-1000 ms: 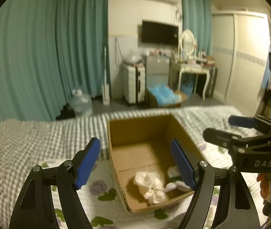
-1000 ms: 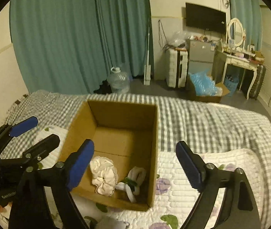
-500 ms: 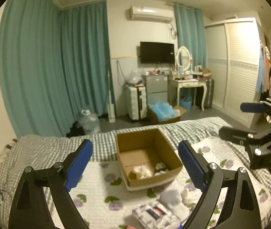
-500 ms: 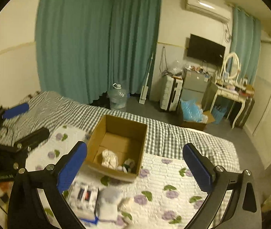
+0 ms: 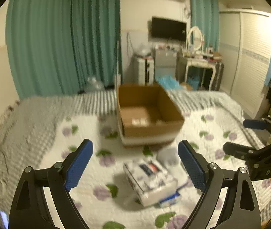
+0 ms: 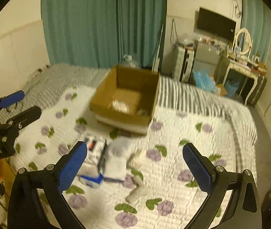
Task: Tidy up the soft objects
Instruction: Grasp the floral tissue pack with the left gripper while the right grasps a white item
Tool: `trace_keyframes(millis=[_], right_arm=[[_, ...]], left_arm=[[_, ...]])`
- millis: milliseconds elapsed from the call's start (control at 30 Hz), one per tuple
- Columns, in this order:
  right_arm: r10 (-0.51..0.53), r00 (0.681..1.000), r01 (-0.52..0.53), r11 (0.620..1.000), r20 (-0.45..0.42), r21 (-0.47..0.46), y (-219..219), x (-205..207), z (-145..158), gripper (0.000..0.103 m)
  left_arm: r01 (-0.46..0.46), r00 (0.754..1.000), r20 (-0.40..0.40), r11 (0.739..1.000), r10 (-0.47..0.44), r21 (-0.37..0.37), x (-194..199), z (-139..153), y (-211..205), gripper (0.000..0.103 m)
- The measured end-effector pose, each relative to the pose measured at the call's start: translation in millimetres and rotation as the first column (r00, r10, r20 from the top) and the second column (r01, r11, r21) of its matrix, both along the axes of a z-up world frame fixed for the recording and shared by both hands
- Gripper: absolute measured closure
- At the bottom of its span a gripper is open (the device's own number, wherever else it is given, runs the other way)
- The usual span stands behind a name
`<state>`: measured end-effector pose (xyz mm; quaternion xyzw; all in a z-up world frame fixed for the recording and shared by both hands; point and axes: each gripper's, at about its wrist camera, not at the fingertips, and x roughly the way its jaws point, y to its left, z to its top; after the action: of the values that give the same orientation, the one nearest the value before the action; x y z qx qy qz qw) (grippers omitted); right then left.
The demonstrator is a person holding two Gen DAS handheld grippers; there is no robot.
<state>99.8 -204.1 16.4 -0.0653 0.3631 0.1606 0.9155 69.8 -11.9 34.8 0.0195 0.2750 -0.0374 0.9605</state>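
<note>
An open cardboard box (image 5: 148, 112) (image 6: 127, 99) stands on the floral quilt with white soft items (image 6: 120, 105) inside. In front of it lie a white and blue tissue pack (image 5: 150, 179) (image 6: 93, 162), a grey-white soft bundle (image 5: 168, 155) (image 6: 116, 158) and a white sock-like piece (image 6: 137, 192). My left gripper (image 5: 135, 164) is open and empty above the tissue pack. My right gripper (image 6: 135, 164) is open and empty above the bundle. Each gripper shows at the edge of the other's view, the right one (image 5: 257, 141) and the left one (image 6: 7, 110).
The bed has a checked blanket (image 5: 30, 118) at left and far side. Beyond the bed's end are teal curtains (image 5: 62, 38), a water jug (image 6: 129, 61), a suitcase (image 5: 145, 70), a dressing table (image 5: 200, 64) and a wardrobe (image 5: 250, 61).
Both grippers have pulled back from over the box and tilted down toward the quilt. The tissue pack and loose soft items now lie beneath them. Both stay open.
</note>
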Motion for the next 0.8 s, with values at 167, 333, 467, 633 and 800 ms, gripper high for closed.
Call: trace_keyframes(millis=[167, 333, 467, 633, 800], right_arm=[[0.019, 0.996, -0.02, 1.0, -0.091, -0.016, -3, 16, -45, 0.002], [0.011, 0.993, -0.014, 1.0, -0.121, -0.022, -7, 29, -68, 0.002], [0.0, 0.989, -0.001, 1.0, -0.151, -0.012, -10, 36, -84, 0.002], [-0.014, 0.983, 0.012, 1.0, -0.185, -0.015, -13, 45, -100, 0.002], [-0.043, 0.971, 0.036, 0.999, -0.237, -0.03, -16, 54, -123, 0.002]], left_arm=[[-0.01, 0.993, -0.114, 1.0, 0.008, -0.017, 3, -50, -14, 0.011], [-0.014, 0.961, -0.277, 0.998, -0.003, -0.059, 13, -100, -32, 0.011], [-0.047, 0.941, -0.339, 0.995, 0.015, -0.085, 20, -125, -42, 0.011], [-0.074, 0.942, -0.33, 0.996, 0.056, -0.042, 25, -132, -42, 0.011], [-0.119, 0.929, -0.354, 0.993, 0.11, -0.006, 32, -146, -37, 0.011]])
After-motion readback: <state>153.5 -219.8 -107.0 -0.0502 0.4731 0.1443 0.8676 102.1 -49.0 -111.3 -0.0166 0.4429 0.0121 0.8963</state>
